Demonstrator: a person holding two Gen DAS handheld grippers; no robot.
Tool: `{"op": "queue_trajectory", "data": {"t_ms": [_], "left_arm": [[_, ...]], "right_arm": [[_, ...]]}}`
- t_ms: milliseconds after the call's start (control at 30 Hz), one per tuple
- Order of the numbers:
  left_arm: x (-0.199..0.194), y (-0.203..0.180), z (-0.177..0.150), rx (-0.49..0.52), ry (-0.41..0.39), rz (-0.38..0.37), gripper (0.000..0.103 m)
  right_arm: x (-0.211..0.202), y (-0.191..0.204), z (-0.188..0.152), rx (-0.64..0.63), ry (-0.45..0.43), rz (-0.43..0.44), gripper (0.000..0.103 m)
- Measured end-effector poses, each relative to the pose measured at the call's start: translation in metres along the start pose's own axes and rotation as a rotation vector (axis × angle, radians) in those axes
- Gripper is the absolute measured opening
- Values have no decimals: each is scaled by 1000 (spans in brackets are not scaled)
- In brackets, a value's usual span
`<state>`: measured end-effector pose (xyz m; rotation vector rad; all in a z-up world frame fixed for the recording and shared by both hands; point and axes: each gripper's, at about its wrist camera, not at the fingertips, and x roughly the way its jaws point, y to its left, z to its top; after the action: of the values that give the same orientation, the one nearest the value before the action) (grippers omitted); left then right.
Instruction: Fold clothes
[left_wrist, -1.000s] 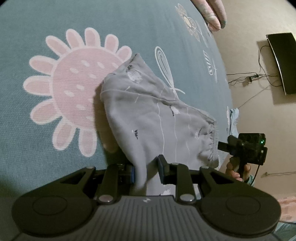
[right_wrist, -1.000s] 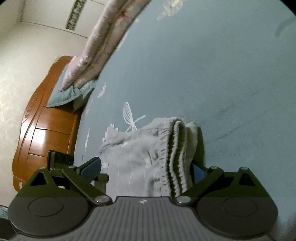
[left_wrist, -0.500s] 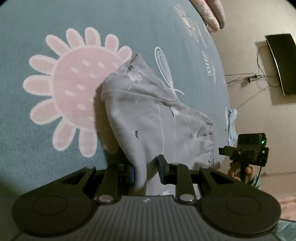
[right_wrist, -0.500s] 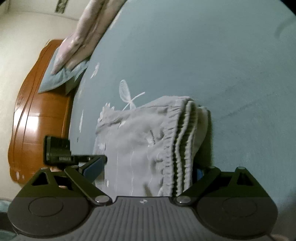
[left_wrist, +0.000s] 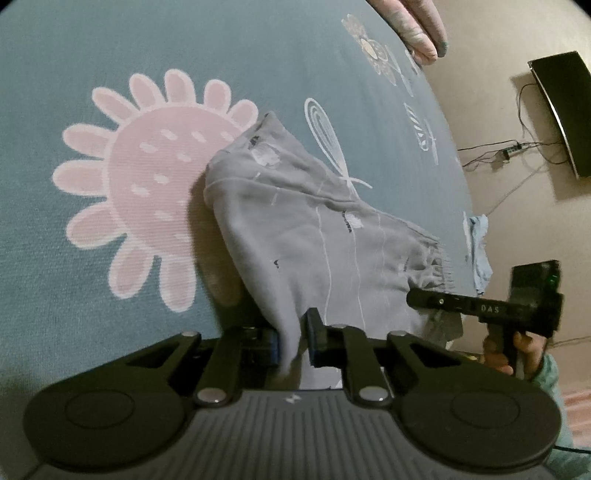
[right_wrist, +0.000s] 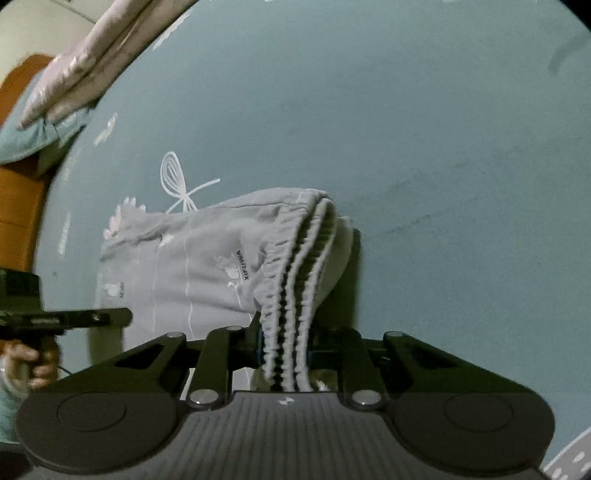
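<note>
My right fingers (right_wrist: 286, 349), wide apart a second ago, are closing on the grey trousers' (left_wrist: 314, 236) waistband (right_wrist: 295, 295); left fingers (left_wrist: 293, 341) are closing, pinching their edge. Open bedspread (right_wrist: 424, 129) lies beyond.

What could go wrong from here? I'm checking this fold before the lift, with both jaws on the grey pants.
1. The right gripper is closing on the thick stacked waistband; an outer layer may slip free.
2. The left gripper is closing on only a thin hanging edge of the grey pants, which could pull out.
3. Uneven lifting could undo the fold on the bedsheet.
</note>
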<state>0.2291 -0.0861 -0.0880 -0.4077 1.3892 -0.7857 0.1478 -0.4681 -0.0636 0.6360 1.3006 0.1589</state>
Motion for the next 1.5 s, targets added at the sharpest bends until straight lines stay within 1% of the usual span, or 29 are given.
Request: {"op": "queue_trajectory", "data": {"t_ms": [100, 200, 300, 400, 500, 667, 767, 900, 1067, 1233, 1367, 1500], "left_arm": [[-2, -8, -4, 22, -23, 37, 10], [-8, -16, -8, 51, -53, 61, 9], [-16, -23, -11, 68, -85, 54, 9], [-24, -28, -14, 83, -110, 41, 9], [-36, -33, -18, 103, -147, 51, 9], [-67, -33, -25, 105, -238, 70, 9], [-90, -29, -29, 99, -295, 91, 9], [-126, -16, -38, 67, -385, 137, 9], [-177, 10, -58, -29, -515, 201, 9], [-234, 40, -84, -140, -658, 287, 9], [-277, 62, -106, -232, -769, 376, 9], [-307, 82, -120, -310, -854, 445, 9]], "right_arm": [[-1, 24, -6, -76, -21, -100, 22], [-5, 40, -11, -126, -41, -162, 22], [-12, 61, -15, -195, -70, -215, 22], [-25, 74, -14, -261, -94, -241, 22], [-35, 92, -13, -318, -114, -243, 22], [-43, 126, -9, -446, -134, -230, 22], [-36, 158, 0, -527, -141, -225, 22], [-25, 200, 12, -634, -138, -191, 22], [4, 265, 27, -786, -124, -121, 22], [39, 344, 37, -975, -99, -38, 22], [62, 409, 34, -1120, -83, 30, 22], [91, 475, 29, -1237, -66, 90, 22]]}}
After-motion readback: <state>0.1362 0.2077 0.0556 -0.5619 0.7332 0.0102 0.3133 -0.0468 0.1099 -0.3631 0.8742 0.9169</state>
